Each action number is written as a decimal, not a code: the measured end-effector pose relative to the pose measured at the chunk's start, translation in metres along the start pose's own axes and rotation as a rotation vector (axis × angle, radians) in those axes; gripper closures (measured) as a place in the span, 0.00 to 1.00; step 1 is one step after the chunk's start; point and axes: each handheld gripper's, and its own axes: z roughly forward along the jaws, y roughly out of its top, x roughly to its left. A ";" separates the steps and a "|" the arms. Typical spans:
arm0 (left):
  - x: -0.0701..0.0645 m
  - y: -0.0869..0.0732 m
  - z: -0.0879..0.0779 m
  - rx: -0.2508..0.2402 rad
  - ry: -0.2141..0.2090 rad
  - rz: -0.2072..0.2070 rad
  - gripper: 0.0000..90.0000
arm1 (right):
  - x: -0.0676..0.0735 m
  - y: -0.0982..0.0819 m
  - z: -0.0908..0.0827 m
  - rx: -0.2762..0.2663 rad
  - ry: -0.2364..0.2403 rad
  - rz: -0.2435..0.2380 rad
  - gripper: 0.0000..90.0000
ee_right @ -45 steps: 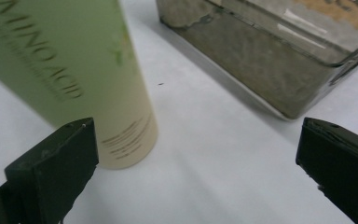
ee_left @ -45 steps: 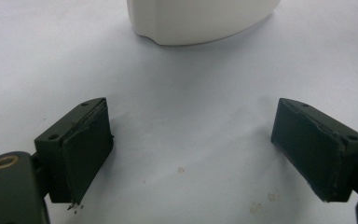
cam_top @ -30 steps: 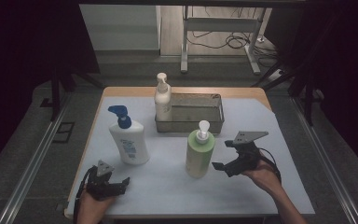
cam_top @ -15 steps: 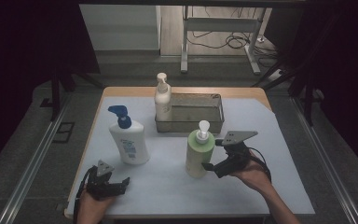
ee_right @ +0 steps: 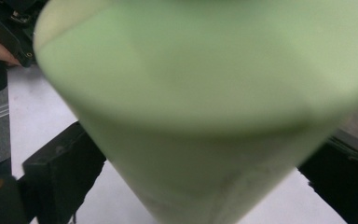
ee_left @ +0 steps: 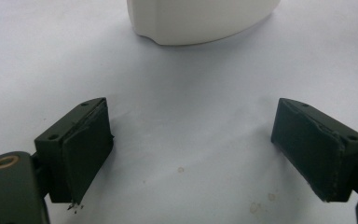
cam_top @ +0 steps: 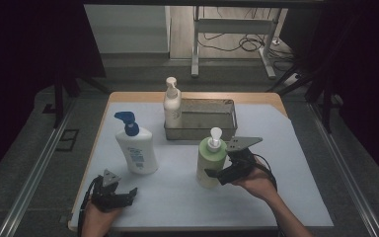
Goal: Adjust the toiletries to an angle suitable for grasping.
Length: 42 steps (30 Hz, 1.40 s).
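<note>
Inspection of the worktop finds a green bottle standing upright on the white sheet, just in front of the metal tray and a little right of centre. Its white pump head points up. The right tool sits at the bottle's lower right side, held by the person's right hand, with the grey three-cornered plate above it and a cable trailing back toward the forearm. In the right gripper view the green bottle stands between the two black jaws, which flank its lower body on either side; the jaws are spread, and whether their pads already press on the plastic cannot be told, as the bottle is blurred and very close to the lens. The left tool rests low at the near left edge of the worktop in the person's left hand, well apart from the green bottle. The left gripper view shows its jaws wide apart with nothing between them, only the bare white sheet, marked by a few faint spots. Ahead of that tool stands a white bottle with a blue pump, upright, its base showing at the top of the left gripper view. A cream pump bottle stands upright at the left end of the metal tray; whether it is inside or just beside the tray wall cannot be told.
</note>
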 end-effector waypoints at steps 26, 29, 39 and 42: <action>0.000 0.000 0.000 0.000 -0.001 -0.003 0.13 | 0.009 0.009 0.001 0.039 -0.058 -0.035 0.14; 0.000 0.000 0.000 0.000 -0.001 -0.003 0.13 | 0.008 0.012 0.000 0.033 -0.062 -0.022 0.14; 0.000 0.000 0.000 0.001 -0.001 -0.003 0.13 | 0.004 0.028 -0.008 0.011 -0.075 -0.013 0.14; 0.000 0.000 0.000 0.001 -0.001 -0.003 0.13 | 0.002 0.033 -0.010 0.003 -0.076 -0.008 0.14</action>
